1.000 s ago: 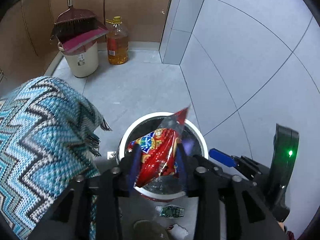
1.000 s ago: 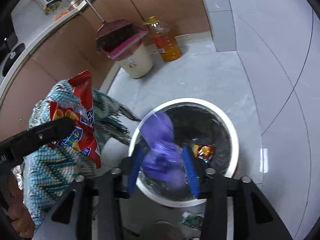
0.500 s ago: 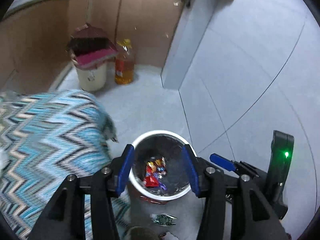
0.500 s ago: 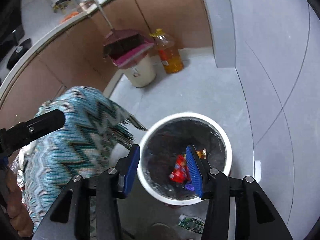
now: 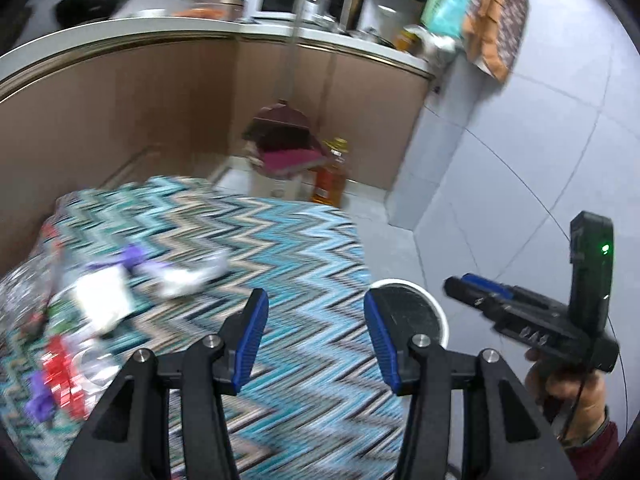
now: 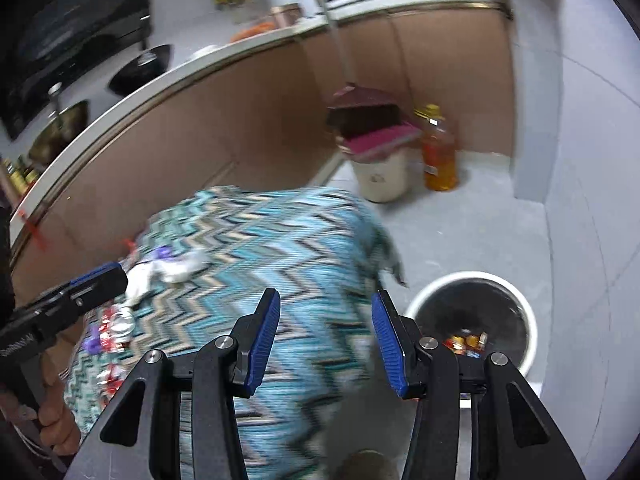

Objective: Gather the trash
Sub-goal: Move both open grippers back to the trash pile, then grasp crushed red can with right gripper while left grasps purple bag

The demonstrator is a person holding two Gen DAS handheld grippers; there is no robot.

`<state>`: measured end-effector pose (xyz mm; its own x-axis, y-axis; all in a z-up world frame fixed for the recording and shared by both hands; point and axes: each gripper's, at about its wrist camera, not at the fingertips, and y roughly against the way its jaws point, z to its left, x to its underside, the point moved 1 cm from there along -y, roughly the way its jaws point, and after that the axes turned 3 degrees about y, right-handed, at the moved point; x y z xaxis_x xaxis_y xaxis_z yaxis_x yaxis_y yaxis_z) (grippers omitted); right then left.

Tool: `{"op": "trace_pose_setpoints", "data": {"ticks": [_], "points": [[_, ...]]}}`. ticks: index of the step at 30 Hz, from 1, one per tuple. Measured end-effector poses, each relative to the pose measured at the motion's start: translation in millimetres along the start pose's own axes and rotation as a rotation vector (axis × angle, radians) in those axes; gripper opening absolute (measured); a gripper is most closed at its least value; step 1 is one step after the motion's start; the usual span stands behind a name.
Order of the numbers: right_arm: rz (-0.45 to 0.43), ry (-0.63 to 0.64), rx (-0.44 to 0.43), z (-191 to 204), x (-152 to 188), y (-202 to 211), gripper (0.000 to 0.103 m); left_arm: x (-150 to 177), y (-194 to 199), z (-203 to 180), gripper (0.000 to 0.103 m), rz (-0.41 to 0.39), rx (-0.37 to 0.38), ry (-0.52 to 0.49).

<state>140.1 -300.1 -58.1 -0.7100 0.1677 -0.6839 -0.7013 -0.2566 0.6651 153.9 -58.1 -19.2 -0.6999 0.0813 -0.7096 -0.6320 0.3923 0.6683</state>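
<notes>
A white round trash bin (image 6: 472, 322) stands on the floor with red and orange wrappers (image 6: 466, 342) at its bottom; its rim (image 5: 404, 285) also shows in the left wrist view. My left gripper (image 5: 314, 340) is open and empty above the zigzag tablecloth (image 5: 288, 264). My right gripper (image 6: 324, 340) is open and empty above the cloth's edge, left of the bin. Blurred trash lies on the cloth at the left: white crumpled paper (image 5: 104, 300), purple wrapper (image 5: 134, 254), red wrappers (image 5: 60, 364). The same pile (image 6: 160, 268) shows in the right wrist view.
A cream bucket (image 6: 382, 176) with a maroon dustpan and broom stands by the brown cabinets, beside a bottle of oil (image 6: 438, 152). A kitchen counter (image 5: 160, 28) with cookware runs along the back. The grey tiled floor (image 6: 500, 232) lies around the bin.
Both grippers let their wrappers fall into the bin, opened, then rose and swung left from the bin to over the tablecloth. The trash pile on the cloth has come into view.
</notes>
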Motion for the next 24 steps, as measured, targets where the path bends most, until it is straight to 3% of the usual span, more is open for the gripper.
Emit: {"op": "trace_pose_setpoints", "data": {"ticks": [8, 14, 20, 24], "points": [[0.016, 0.123, -0.095, 99.8, 3.4, 3.7, 0.051, 35.4, 74.2, 114.2, 0.049, -0.069, -0.105, 0.131], [0.071, 0.182, -0.182, 161.0, 17.5, -8.9, 0.056, 64.0, 107.4, 187.1, 0.050, -0.078, -0.185, 0.212], [0.218, 0.248, -0.355, 220.0, 57.0, -41.8, 0.065, 93.8, 101.9, 242.1, 0.054, -0.016, -0.246, 0.236], [0.314, 0.354, -0.418, 256.3, 95.6, -62.3, 0.075, 108.6, 82.4, 266.6, 0.054, 0.034, -0.258, 0.270]]}}
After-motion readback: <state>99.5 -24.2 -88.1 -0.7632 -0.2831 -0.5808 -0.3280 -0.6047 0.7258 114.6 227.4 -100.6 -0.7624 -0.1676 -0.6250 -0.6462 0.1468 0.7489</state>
